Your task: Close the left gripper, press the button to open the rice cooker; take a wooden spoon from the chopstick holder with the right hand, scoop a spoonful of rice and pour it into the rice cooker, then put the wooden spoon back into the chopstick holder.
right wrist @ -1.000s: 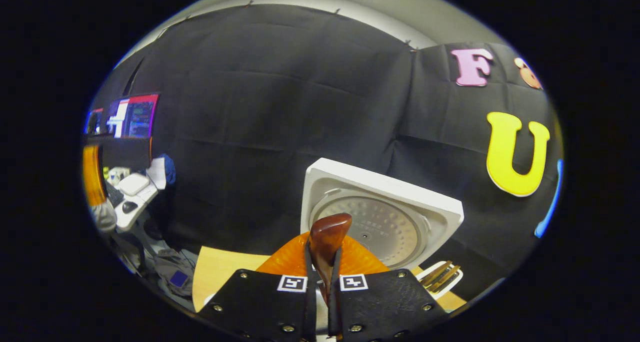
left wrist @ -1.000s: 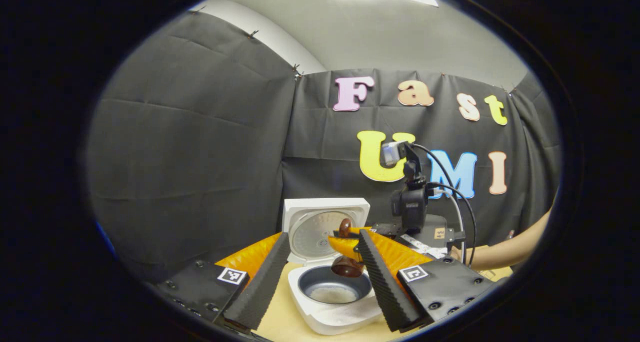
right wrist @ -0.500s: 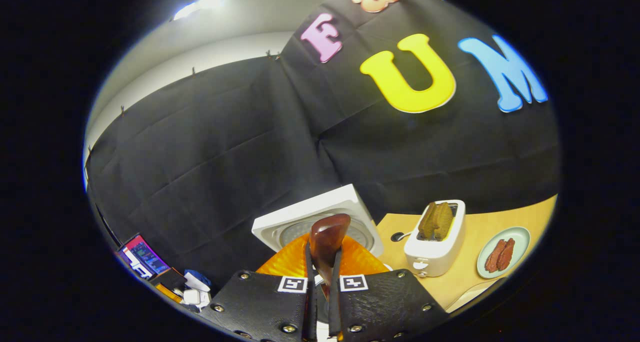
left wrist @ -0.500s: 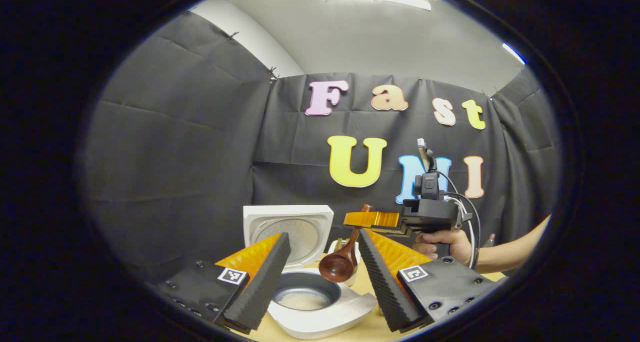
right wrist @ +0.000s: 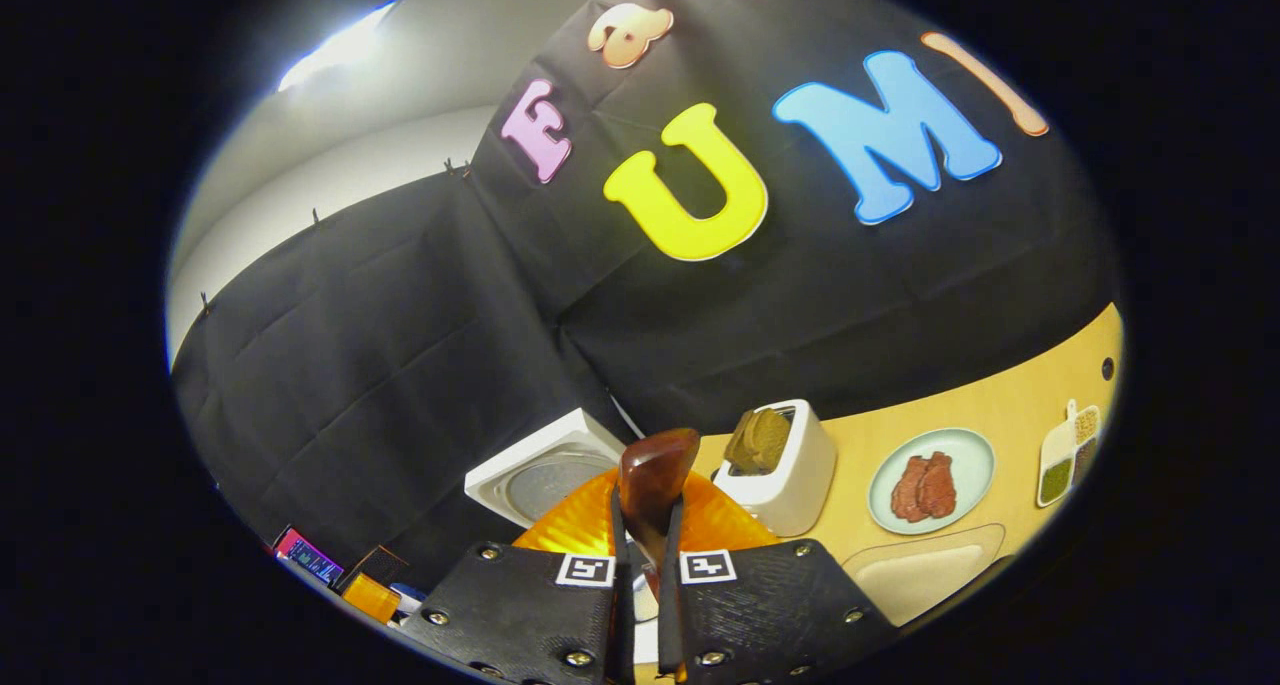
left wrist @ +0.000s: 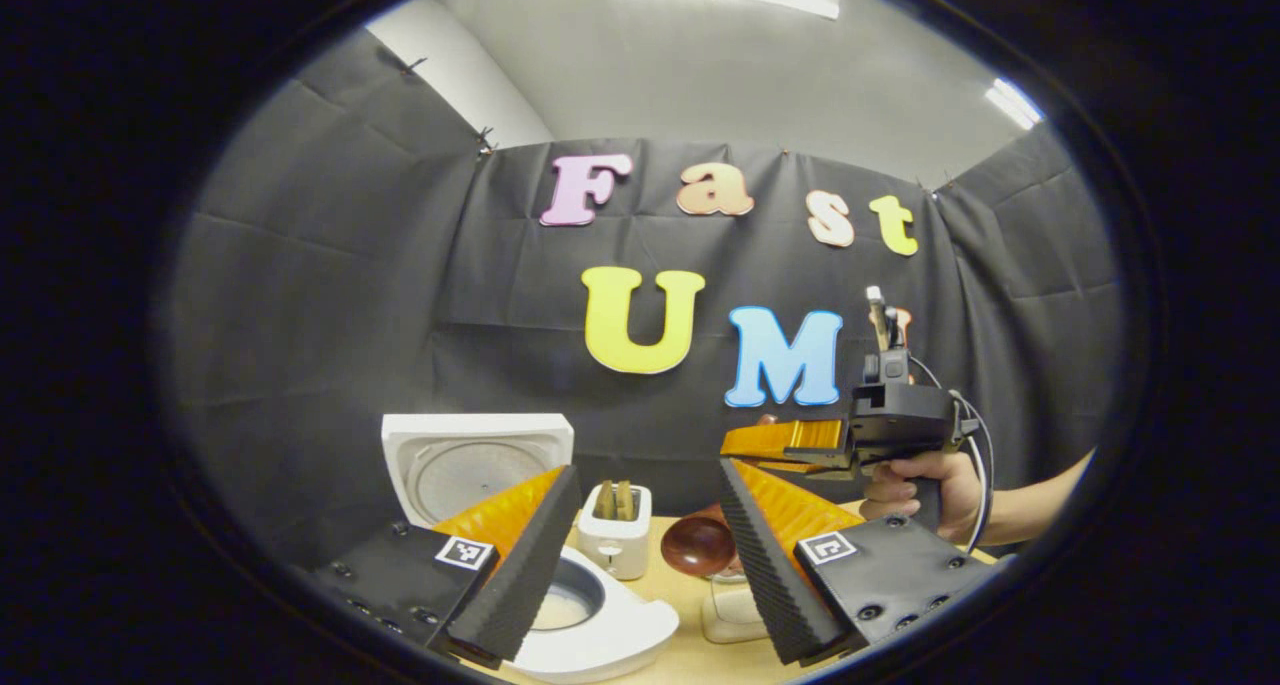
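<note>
Two grippers: both in use above a wooden table (right wrist: 1010, 415).
Right gripper (right wrist: 640, 525): at 6 o'clock in the right gripper view, its fingers pinched tight on the handle of the wooden spoon (right wrist: 655, 470), which stands up between them.
Right gripper from afar (left wrist: 770, 443): at 3 o'clock in the left gripper view, held level in a hand (left wrist: 925, 490), the spoon's bowl (left wrist: 698, 545) hanging below it over the table.
Left gripper (left wrist: 645, 525): at 6 o'clock in the left gripper view, fingers spread wide, holding nothing.
Rice cooker (left wrist: 600, 625): at 7 o'clock, lid (left wrist: 475, 460) raised upright, rice in the pot (left wrist: 560, 610).
Toaster (left wrist: 617, 540): between the left gripper's fingers, beside the cooker, with slices in its slots.
Plate (right wrist: 932, 480): at 4 o'clock in the right gripper view, carrying meat.
Tray (right wrist: 920, 575): at 5 o'clock, just below the plate.
</note>
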### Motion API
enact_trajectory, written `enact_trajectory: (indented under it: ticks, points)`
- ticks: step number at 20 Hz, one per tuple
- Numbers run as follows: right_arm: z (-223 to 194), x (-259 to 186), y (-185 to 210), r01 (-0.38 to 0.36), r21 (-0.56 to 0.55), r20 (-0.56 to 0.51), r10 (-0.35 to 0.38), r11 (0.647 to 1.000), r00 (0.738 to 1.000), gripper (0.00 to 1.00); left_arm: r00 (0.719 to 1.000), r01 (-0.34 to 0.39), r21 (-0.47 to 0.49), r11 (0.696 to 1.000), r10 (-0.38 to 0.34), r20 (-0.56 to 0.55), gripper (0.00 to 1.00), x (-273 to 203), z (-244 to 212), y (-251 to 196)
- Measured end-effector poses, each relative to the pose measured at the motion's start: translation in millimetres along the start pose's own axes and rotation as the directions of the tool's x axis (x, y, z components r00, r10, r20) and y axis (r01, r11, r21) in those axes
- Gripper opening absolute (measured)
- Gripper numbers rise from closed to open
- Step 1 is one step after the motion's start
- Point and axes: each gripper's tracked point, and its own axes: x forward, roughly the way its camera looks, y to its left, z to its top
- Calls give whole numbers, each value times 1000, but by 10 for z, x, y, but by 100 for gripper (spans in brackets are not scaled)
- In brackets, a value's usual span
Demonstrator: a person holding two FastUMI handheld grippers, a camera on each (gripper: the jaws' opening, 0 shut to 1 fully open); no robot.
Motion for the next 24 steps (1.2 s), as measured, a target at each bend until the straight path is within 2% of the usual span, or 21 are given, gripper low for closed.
enact_trajectory:
  ticks: [6,7,8,9,11,12,13,14,18,21,22,24]
  points:
    - [352,-675,-761,134,17,77,-134,991,988,10,996,89,-7,996,-89,6,95,129,47,-494]
    - [397,-773,-848,148,31,89,-150,989,985,9,994,106,-5,994,-106,4,99,159,41,-577]
    - [446,-862,-936,162,45,100,-166,986,981,9,992,123,-8,992,-123,0,99,193,15,-653]
    - [467,-943,-1020,177,54,112,-182,983,977,9,990,140,-15,990,-140,-1,91,217,14,-733]
    - [476,-1088,-1168,210,54,118,-215,976,969,9,985,172,-43,984,-173,-8,99,273,11,-877]
    - [466,-1171,-1245,224,45,120,-227,974,966,9,983,181,-47,982,-183,-22,95,288,-36,-915]
    - [486,-1269,-1336,240,36,135,-243,970,961,10,983,180,-34,983,-181,-24,99,301,-31,-932]
    - [519,-1363,-1471,265,43,152,-268,963,951,10,985,171,-21,985,-171,-26,92,328,-12,-926]
    - [544,-1769,-2088,395,113,191,-410,912,892,10,984,174,-12,985,-175,-31,96,354,9,-1058]
    - [492,-1999,-2429,439,189,182,-471,878,863,9,982,184,15,983,-183,-40,99,372,13,-1156]
    - [476,-2066,-2546,459,207,178,-494,864,851,9,982,186,20,982,-185,-40,92,372,5,-1187]
    - [413,-2179,-2757,498,231,171,-539,836,825,10,981,189,23,982,-188,-42,95,383,17,-1238]
